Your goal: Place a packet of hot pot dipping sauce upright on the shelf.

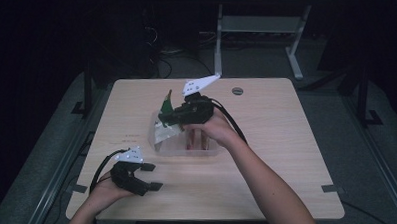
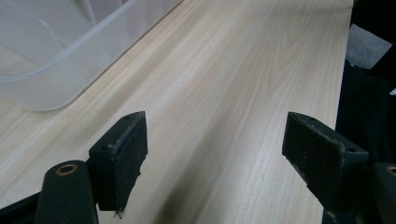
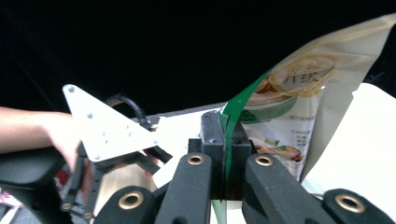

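Snack packet [image 3: 285,116] — print apparently Chinese, illegible

Dim high view with black surroundings; gripper views brighter, near jaws slightly soft

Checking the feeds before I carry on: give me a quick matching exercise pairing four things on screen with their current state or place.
Things:
1. left gripper
2. right gripper
3. snack pouch
4. clear plastic bin

States:
A. pinched at its green edge
B. jaws open over bare table
C. standing mid-table under the right hand
D. jaws shut on something

Pairs: 1-B, 2-D, 3-A, 4-C
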{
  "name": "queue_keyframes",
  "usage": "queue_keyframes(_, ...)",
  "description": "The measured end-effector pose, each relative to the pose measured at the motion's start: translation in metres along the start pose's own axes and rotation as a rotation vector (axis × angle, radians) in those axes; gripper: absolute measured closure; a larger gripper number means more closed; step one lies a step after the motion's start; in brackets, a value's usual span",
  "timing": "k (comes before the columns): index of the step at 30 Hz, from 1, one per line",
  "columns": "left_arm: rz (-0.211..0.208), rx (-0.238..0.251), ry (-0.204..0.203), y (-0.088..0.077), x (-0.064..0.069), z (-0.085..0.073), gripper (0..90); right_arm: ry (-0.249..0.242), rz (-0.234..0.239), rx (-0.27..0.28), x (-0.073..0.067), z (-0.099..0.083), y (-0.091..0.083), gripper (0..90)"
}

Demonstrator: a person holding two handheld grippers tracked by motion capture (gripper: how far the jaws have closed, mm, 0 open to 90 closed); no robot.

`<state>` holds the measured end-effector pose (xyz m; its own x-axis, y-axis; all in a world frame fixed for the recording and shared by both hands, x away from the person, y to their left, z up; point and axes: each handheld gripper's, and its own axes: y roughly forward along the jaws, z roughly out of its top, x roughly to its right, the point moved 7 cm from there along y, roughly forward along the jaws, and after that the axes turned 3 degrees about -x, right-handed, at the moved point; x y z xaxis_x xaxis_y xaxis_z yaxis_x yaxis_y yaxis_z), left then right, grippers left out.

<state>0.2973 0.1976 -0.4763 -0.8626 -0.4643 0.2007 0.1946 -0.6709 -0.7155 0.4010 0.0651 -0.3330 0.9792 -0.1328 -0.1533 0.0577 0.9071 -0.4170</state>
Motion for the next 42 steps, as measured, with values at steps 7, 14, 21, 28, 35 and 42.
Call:
queue_keyframes(7,-0.002,-0.002,-0.003,0.000,0.000,0.000,21.9,0.019,-0.027,-0.031,0.012,-0.007,0.009,89.8)
queue_keyframes(14,0.000,0.000,0.002,0.000,0.000,0.000,21.9,0.032,-0.044,-0.054,0.019,-0.012,0.011,89.8)
queue_keyframes(21,-0.002,-0.001,-0.003,0.001,0.001,0.000,21.9,0.029,-0.086,-0.103,0.022,-0.017,0.014,89.7)
queue_keyframes(28,-0.006,-0.004,-0.006,0.001,0.001,-0.001,21.9,0.038,-0.104,-0.141,0.025,-0.023,0.017,89.3)
queue_keyframes(35,-0.005,-0.009,-0.004,0.002,0.002,-0.001,21.9,0.060,-0.118,-0.147,0.028,-0.029,0.018,87.8)
queue_keyframes(42,-0.008,-0.006,-0.013,0.002,0.002,-0.001,21.9,0.065,-0.146,-0.149,0.030,-0.031,0.018,80.6)
